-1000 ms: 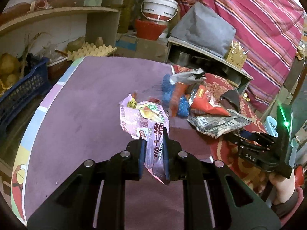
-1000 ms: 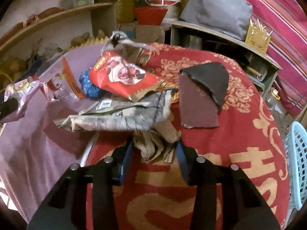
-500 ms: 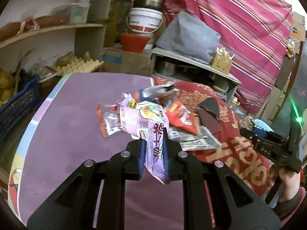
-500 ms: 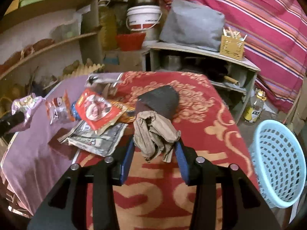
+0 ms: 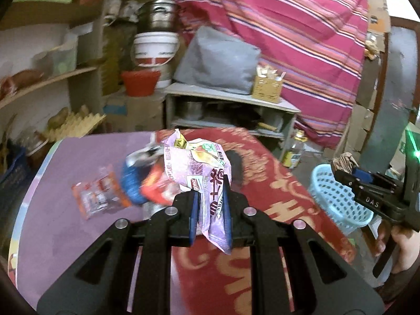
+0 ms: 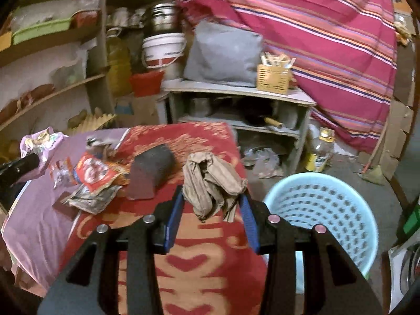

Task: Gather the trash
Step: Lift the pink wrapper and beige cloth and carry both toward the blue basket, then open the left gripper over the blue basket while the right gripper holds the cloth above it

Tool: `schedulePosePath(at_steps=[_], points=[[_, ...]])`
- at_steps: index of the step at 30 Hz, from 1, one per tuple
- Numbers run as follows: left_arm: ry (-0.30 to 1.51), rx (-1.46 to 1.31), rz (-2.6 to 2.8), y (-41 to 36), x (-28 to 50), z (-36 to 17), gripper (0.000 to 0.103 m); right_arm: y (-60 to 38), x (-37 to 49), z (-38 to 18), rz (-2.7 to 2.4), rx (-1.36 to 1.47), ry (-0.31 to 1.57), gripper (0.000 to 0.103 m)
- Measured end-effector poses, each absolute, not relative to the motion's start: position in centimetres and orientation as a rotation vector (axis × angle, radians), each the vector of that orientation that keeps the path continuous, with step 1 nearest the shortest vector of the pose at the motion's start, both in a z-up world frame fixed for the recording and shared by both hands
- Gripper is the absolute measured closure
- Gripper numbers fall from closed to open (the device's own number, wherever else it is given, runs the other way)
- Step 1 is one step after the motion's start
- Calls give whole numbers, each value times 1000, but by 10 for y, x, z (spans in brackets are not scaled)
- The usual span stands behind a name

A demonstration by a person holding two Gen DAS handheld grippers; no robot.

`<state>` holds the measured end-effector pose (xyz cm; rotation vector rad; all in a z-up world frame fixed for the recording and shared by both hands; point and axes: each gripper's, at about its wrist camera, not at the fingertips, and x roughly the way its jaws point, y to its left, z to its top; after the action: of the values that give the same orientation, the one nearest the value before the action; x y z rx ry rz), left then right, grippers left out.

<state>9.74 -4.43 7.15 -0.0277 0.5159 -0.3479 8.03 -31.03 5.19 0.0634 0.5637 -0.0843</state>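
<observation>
- Trash is split three ways: one piece in each of our grippers, the rest on the table.
- Our left gripper (image 5: 210,216) is clamped on a purple snack wrapper (image 5: 199,168); the wrapper stands up between the blue pads, its lower end hanging below them.
- Our right gripper (image 6: 212,220) holds a crumpled brown paper wad (image 6: 211,181) between its blue pads, raised above the red patterned cloth (image 6: 189,262).
- From the left wrist view, we see the right gripper (image 5: 344,174) and its wad directly over the light blue basket (image 5: 338,202).
- Basket (image 6: 323,210) stands on the floor just beside the table's right edge.
- Remaining on the table: a red snack bag (image 6: 95,174), a grey printed wrapper (image 6: 92,197), a dark folded sheet (image 6: 152,170), and an orange-red packet (image 5: 98,193) on the purple cover (image 5: 52,225).
</observation>
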Motion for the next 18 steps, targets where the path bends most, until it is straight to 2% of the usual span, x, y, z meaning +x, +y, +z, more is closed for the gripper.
schedulePosePath(at_steps=[9, 18], points=[[520, -13, -463, -133, 107, 75, 89, -399, 71, 59, -187, 114, 548, 61], [560, 34, -591, -221, 114, 48, 89, -463, 61, 24, -293, 127, 599, 61]])
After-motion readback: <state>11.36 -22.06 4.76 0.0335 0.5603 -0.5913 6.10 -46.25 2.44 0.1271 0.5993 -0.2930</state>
